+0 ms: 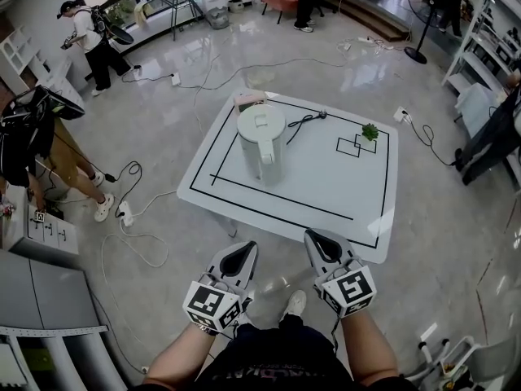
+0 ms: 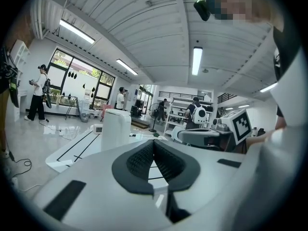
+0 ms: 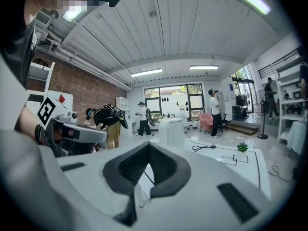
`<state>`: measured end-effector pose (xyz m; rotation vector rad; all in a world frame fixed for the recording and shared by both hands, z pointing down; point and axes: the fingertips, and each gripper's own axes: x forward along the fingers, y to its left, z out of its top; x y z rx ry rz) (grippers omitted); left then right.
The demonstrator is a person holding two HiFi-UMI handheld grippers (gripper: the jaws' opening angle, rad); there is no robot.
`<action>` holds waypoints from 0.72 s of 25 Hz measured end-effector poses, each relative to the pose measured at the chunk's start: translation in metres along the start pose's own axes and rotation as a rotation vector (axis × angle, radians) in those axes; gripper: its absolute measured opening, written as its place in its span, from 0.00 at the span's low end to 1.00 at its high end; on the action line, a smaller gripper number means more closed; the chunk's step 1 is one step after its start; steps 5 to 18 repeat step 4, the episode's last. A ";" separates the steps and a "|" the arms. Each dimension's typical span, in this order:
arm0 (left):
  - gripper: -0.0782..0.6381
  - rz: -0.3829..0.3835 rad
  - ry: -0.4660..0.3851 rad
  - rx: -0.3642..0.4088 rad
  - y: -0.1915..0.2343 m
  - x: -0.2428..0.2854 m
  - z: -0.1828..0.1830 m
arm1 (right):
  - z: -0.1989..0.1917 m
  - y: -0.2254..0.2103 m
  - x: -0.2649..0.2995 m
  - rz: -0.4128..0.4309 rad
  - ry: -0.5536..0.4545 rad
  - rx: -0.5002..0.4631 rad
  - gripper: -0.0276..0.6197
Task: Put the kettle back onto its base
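the kettle (image 1: 261,139) hides whatever is beneath it; both forearms (image 1: 175,358) run off-frame.

White lined table (image 1: 326,190), white kettle (image 1: 261,141), black cord (image 1: 303,122), small plant (image 1: 370,131), perhaps a small clock (image 1: 249,98)

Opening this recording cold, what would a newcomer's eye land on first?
A tall white kettle stands on the left half of the white table, inside black tape lines, with a black cord and a small green plant to its right. At the table's near edge the left hand-held gripper and the right hand-held gripper hover side by side, both shut and empty, well short of the kettle.
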<state>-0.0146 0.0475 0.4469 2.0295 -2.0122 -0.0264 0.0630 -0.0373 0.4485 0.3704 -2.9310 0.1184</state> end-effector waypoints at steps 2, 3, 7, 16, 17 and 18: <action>0.12 0.000 0.003 0.001 -0.003 0.003 -0.001 | 0.001 -0.004 0.000 0.007 -0.006 0.002 0.05; 0.12 0.000 0.004 0.002 -0.005 0.006 -0.002 | 0.001 -0.006 0.000 0.011 -0.011 0.003 0.05; 0.12 0.000 0.004 0.004 -0.007 0.008 -0.002 | 0.002 -0.009 0.000 0.015 -0.017 0.004 0.05; 0.12 0.000 0.004 0.004 -0.007 0.008 -0.002 | 0.002 -0.009 0.000 0.015 -0.017 0.004 0.05; 0.12 0.000 0.004 0.004 -0.007 0.008 -0.002 | 0.002 -0.009 0.000 0.015 -0.017 0.004 0.05; 0.12 0.000 0.004 0.004 -0.007 0.008 -0.002 | 0.002 -0.009 0.000 0.015 -0.017 0.004 0.05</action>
